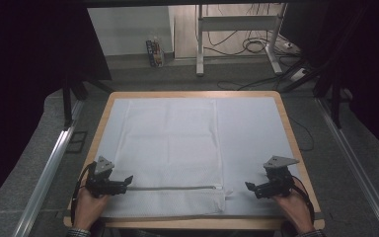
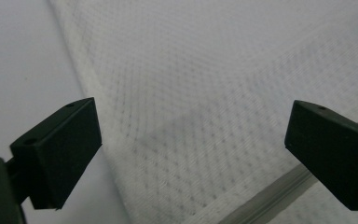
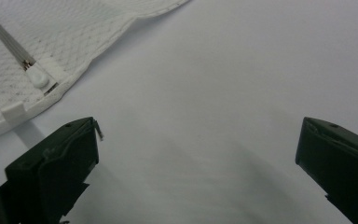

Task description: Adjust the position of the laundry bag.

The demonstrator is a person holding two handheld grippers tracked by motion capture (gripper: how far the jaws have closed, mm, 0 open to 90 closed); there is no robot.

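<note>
A white mesh laundry bag (image 1: 170, 148) lies flat on the pale table cover, its grey zipper (image 1: 172, 188) running along the near edge. My left gripper (image 1: 126, 180) hovers open at the bag's near left corner, over the mesh (image 2: 205, 116) and the zipper (image 2: 270, 198). My right gripper (image 1: 249, 187) stands open just right of the bag's near right corner, above bare cover. The zipper pull (image 3: 39, 77) and a white tab (image 3: 14, 111) sit at that corner, to the left of the jaws. Nothing is held by either gripper.
A pale cover (image 1: 256, 138) spreads over the wooden table (image 1: 291, 133). Metal rails (image 1: 49, 163) flank the table on both sides. Beyond the far edge stand a desk frame (image 1: 237, 29), floor cables and a small box (image 1: 154, 52).
</note>
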